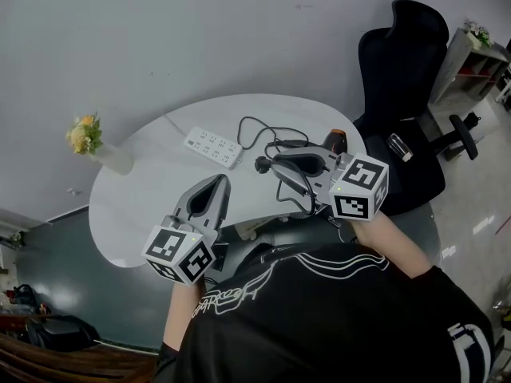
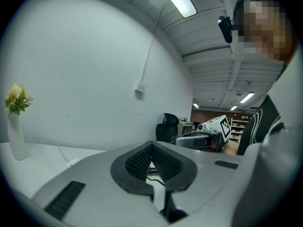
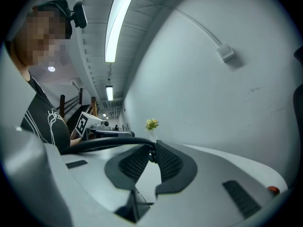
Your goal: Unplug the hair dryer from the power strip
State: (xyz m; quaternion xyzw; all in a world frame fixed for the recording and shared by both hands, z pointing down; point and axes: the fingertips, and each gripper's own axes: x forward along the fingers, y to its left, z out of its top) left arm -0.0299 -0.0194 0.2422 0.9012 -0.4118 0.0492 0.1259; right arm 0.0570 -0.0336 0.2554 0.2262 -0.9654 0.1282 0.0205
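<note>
Right gripper view: clamping right gripper (image 3: 152,151) jaws on black cord (image 3: 114,140); holding left gripper (image 2: 151,146) jaws together, empty, near side of power strip (image 1: 213,147).

Hair dryer (image 1: 338,140), just right of the power strip (image 1: 213,147), is mostly buried behind the right gripper (image 1: 269,164), only an orange-and-black end pokes out. The strip's sockets are too small to count. Whatever that gripper pinches is swallowed between its jaws; just cord (image 3: 97,143) shows.
</note>
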